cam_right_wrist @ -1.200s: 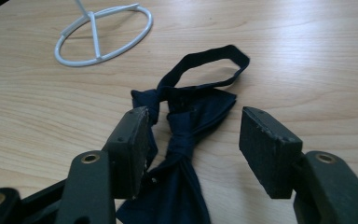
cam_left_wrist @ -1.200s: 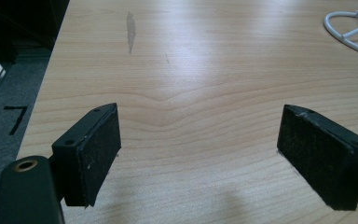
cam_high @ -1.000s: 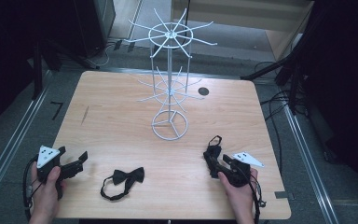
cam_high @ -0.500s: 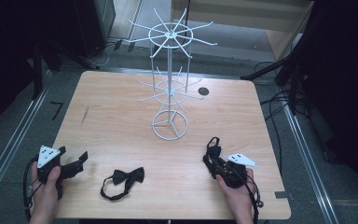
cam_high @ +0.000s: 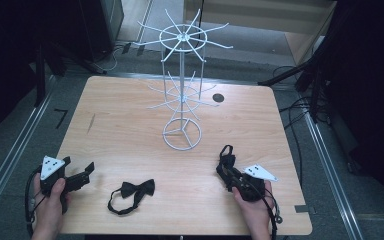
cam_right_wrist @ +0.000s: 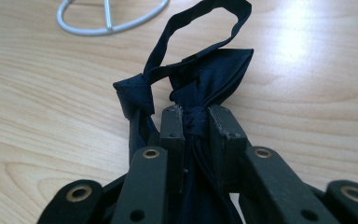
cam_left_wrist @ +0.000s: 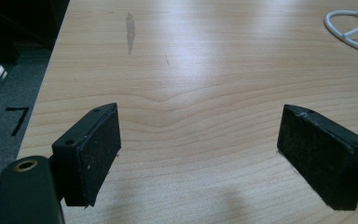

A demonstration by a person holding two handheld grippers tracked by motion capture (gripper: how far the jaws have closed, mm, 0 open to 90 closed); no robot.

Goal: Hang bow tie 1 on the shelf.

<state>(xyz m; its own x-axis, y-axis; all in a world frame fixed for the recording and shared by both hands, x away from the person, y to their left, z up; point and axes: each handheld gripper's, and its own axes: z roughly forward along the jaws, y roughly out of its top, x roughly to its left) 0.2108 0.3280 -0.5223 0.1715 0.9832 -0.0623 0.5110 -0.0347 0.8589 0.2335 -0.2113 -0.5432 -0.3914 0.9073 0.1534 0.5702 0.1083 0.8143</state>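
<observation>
My right gripper (cam_high: 224, 164) lies low over the table's right front. Its jaws have just been closing and now pinch the knot of a dark navy bow tie (cam_right_wrist: 200, 79) with my right gripper (cam_right_wrist: 196, 119) shut on it. The tie's strap loop (cam_high: 226, 149) sticks out past the fingertips. A second black bow tie (cam_high: 132, 192) with its strap lies flat near the front edge, left of centre. To its left my left gripper (cam_high: 80, 176) rests open, and in the left gripper view it (cam_left_wrist: 198, 154) has only bare wood between its pads.
A white wire display stand (cam_high: 181, 95) with two tiers of hook arms rises from a ring base (cam_high: 181, 135) at the table's centre. A dark round hole (cam_high: 218, 98) sits behind it. The wooden table (cam_high: 110, 120) drops off to dark floor and cables all round.
The right gripper's jaws have closed onto the navy bow tie. Both hands and the black bow tie have stayed where they were.
</observation>
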